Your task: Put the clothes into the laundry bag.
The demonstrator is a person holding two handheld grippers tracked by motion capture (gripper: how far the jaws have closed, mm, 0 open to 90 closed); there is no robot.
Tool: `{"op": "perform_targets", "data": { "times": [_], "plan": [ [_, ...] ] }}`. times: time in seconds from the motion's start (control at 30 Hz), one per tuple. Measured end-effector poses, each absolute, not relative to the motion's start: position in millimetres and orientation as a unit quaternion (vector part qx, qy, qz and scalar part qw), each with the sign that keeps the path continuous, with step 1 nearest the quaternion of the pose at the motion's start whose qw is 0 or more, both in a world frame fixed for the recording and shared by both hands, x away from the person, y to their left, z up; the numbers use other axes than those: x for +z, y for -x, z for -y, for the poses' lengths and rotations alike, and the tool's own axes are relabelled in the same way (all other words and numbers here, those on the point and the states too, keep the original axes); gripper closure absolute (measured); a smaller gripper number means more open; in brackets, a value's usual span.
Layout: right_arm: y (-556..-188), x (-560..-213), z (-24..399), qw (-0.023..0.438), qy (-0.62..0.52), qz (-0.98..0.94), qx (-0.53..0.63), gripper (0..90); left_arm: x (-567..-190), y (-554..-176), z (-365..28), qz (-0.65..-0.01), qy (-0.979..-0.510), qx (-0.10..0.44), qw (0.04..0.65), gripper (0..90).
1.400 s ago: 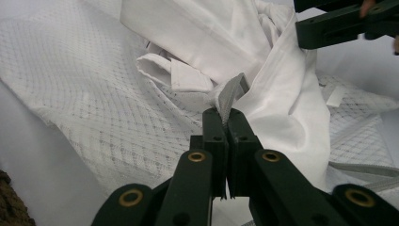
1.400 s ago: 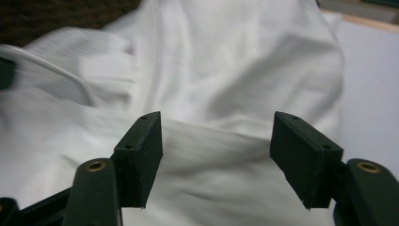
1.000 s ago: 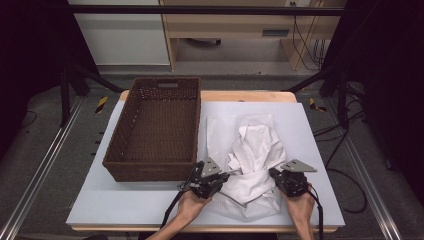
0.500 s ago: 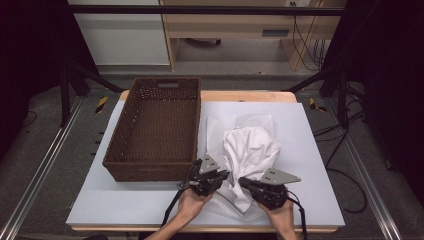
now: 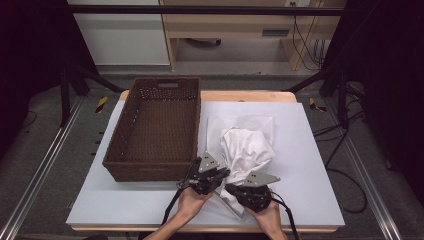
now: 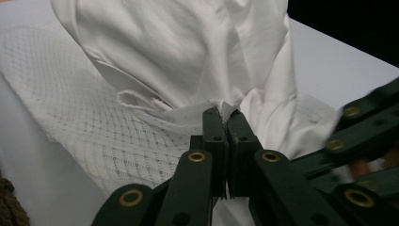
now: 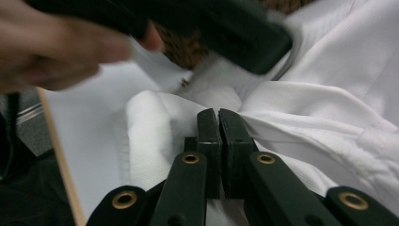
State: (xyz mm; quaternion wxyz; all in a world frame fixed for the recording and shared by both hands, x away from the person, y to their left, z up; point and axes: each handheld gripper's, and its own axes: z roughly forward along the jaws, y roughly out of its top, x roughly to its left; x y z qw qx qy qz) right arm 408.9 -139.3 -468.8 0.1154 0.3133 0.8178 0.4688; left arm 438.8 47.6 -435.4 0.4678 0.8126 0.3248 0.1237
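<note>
My left gripper (image 6: 221, 113) is clamped tight on a thin fold of the white shirt (image 5: 247, 150); my right gripper (image 7: 219, 113) is pinched shut on another fold just beside it, near the table's (image 5: 310, 150) front edge. The shirt is bunched on a mesh bag (image 6: 70, 117), right of the empty wicker basket (image 5: 155, 130). Risks, I'd judge: the thin pinches slip, the bag drags along, or the grippers knock together.
</note>
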Motion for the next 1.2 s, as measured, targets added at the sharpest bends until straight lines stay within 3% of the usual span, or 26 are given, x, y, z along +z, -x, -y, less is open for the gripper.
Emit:
{"op": "perform_targets", "data": {
  "times": [0.1,0.23,0.4,0.53,0.7,0.8,0.83,0.9,1.0,1.03,1.07,1.2],
  "plan": [
    [-419,-478,134,0.134,-0.333,-0.825,0.436,88.3,-434,-438,-48,-0.321,-0.811,0.121,0.474,88.1],
    [-429,-481,141,0.219,-0.379,-0.813,0.385,88.4,-430,-436,-50,-0.316,-0.811,0.119,0.478,88.0],
    [-434,-482,153,0.202,-0.401,-0.798,0.402,86.0,-436,-438,-50,-0.315,-0.816,0.119,0.469,87.8],
    [-428,-469,162,0.189,-0.386,-0.796,0.427,70.7,-438,-439,-51,-0.315,-0.819,0.122,0.464,87.8],
    [-419,-442,192,0.238,-0.396,-0.760,0.457,42.8,-436,-440,-54,-0.318,-0.817,0.123,0.464,87.7],
    [-425,-446,210,0.274,-0.425,-0.752,0.423,33.3,-436,-441,-54,-0.319,-0.817,0.124,0.464,87.7],
    [-429,-452,213,0.266,-0.436,-0.755,0.412,31.8,-436,-441,-54,-0.319,-0.817,0.125,0.464,87.7],
    [-436,-465,216,0.254,-0.448,-0.765,0.387,35.0,-436,-441,-54,-0.319,-0.817,0.125,0.464,87.7],
    [-443,-478,215,0.231,-0.458,-0.775,0.368,59.8,-437,-442,-53,-0.320,-0.817,0.124,0.463,87.7],
    [-444,-479,215,0.237,-0.463,-0.775,0.358,71.8,-437,-442,-53,-0.321,-0.817,0.124,0.463,87.7],
    [-444,-479,216,0.243,-0.465,-0.775,0.352,77.4,-437,-442,-53,-0.322,-0.816,0.124,0.463,87.7],
    [-433,-460,227,0.256,-0.458,-0.748,0.407,81.9,-437,-444,-54,-0.328,-0.814,0.123,0.463,87.7]
  ]
}}
